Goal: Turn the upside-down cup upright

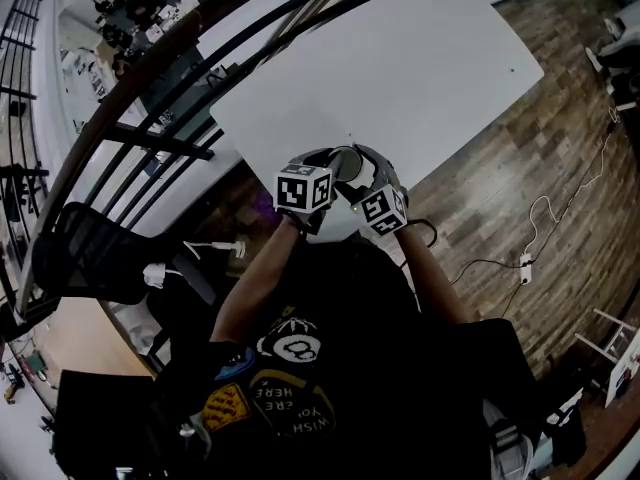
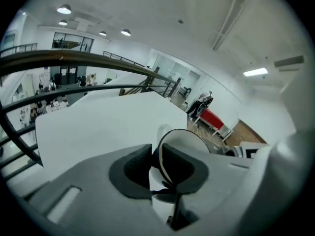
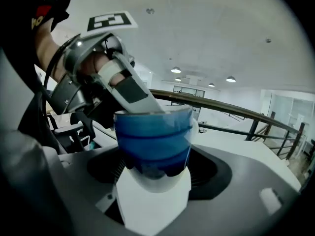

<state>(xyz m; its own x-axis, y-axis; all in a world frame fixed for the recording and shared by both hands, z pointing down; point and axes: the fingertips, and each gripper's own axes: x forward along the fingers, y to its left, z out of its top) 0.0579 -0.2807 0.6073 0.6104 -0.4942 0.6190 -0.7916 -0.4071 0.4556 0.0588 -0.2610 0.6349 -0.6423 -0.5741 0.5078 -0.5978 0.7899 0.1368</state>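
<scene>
left gripper (image 2: 155,165): jaws narrow, pinching the cup (image 3: 153,136) at its rim
right gripper (image 3: 155,166): jaws wide, clamped round the cup body
advised: keep one firm hold; land the base flat on the bench (image 1: 400,78) — then release

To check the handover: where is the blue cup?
Head view: the blue cup is at the table's near edge, between the right gripper's jaws, the left gripper pinching its rim.

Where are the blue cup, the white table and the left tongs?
blue cup (image 3: 155,141), right gripper view, blue side wall
white table (image 1: 400,78), head view, bare top
left tongs (image 2: 155,159), left gripper view, midway between tips
</scene>
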